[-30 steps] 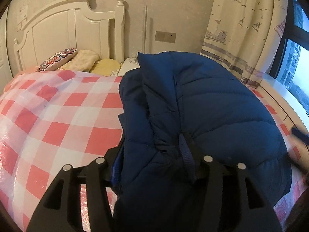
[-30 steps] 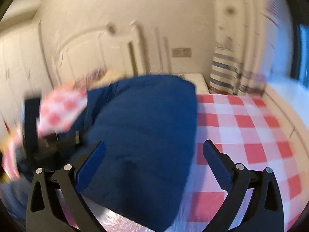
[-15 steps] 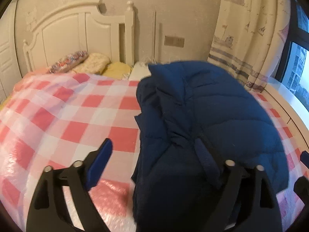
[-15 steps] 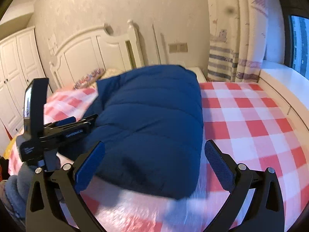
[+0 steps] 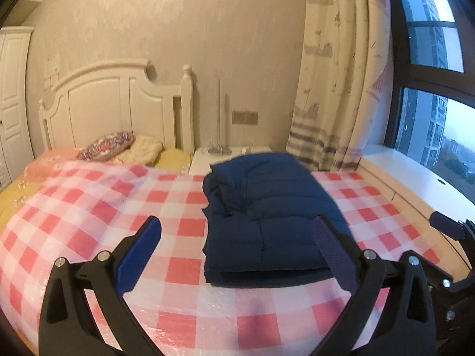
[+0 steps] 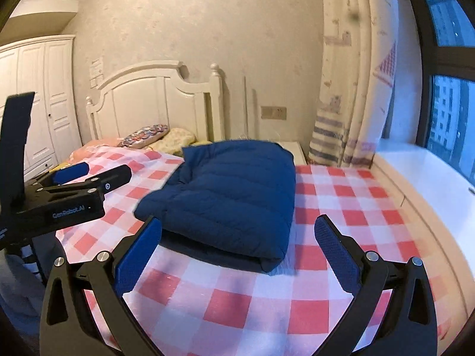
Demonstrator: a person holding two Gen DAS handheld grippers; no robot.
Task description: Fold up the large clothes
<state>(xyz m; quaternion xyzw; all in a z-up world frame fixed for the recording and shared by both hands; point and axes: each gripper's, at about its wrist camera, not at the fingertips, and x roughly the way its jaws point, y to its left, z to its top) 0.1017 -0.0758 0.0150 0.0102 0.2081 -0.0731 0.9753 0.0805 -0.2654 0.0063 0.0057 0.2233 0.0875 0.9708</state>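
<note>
A dark blue puffer jacket [image 5: 267,207] lies folded into a thick rectangle on the bed's red-and-white checked cover [image 5: 104,201]. It also shows in the right wrist view [image 6: 234,195]. My left gripper [image 5: 237,252] is open and empty, held back from the jacket's near edge. My right gripper [image 6: 237,252] is open and empty, also short of the jacket. The left gripper [image 6: 71,190] appears at the left of the right wrist view. A part of the right gripper [image 5: 448,225] shows at the right edge of the left wrist view.
A white headboard [image 5: 118,109] and several pillows [image 5: 107,148] are at the far end of the bed. A white nightstand [image 5: 228,154], a patterned curtain [image 5: 335,89] and a window sill [image 5: 415,178] are on the right. A white wardrobe [image 6: 38,112] stands at the left.
My left gripper opened, let go of the jacket and pulled back and up. The right gripper also drew back. The jacket now lies folded and still on the bed.
</note>
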